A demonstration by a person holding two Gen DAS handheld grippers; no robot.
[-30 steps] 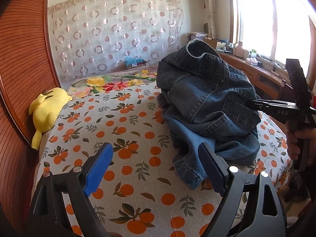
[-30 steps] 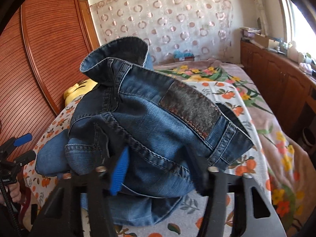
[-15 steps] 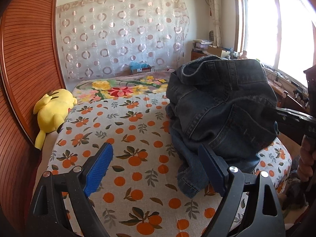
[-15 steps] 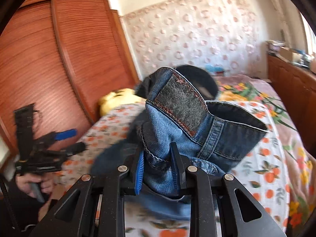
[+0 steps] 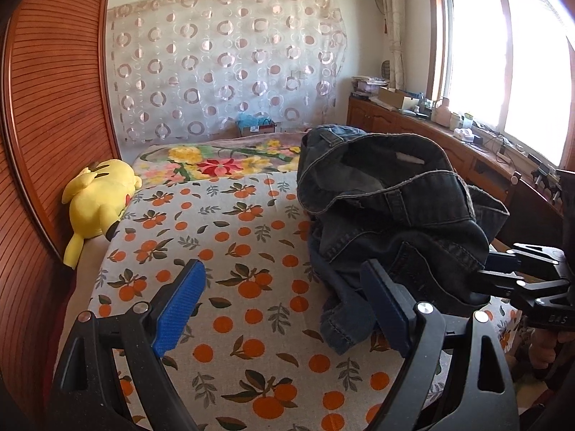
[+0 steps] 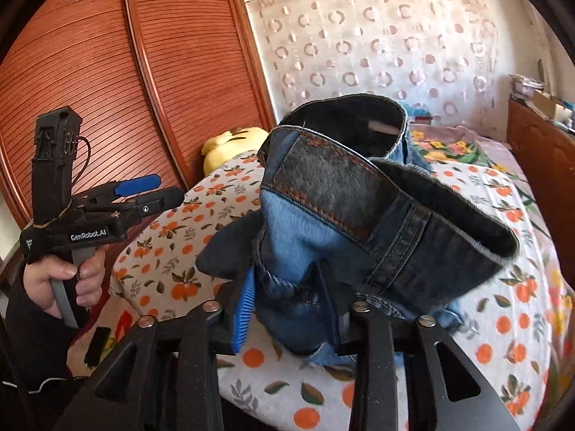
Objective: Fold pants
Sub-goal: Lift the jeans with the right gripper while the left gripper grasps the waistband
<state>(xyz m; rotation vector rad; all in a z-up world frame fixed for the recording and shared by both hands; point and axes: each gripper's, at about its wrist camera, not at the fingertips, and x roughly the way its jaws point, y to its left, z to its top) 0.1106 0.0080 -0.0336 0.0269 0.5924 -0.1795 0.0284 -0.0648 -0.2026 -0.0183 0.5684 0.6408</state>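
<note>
The blue jeans (image 5: 391, 215) are bunched on the right half of the bed, waistband open and raised. My right gripper (image 6: 287, 301) is shut on the denim near the waistband, below the grey leather patch (image 6: 323, 183), and lifts that end; it also shows in the left wrist view (image 5: 503, 273) at the jeans' right edge. My left gripper (image 5: 284, 305) is open and empty, above the sheet just left of the lowest hem (image 5: 341, 334). It also shows in the right wrist view (image 6: 151, 190), far left, away from the jeans.
The bed (image 5: 222, 251) has an orange-fruit print sheet. A yellow plush toy (image 5: 97, 197) lies at the left edge by the wooden slatted wardrobe (image 5: 46, 107). A wooden counter (image 5: 449, 136) with clutter runs under the window on the right. A patterned curtain hangs behind.
My right gripper closed on the jeans near the waistband and pulled that end up and toward the bed's near right edge. The left gripper stayed open and rose slightly.
</note>
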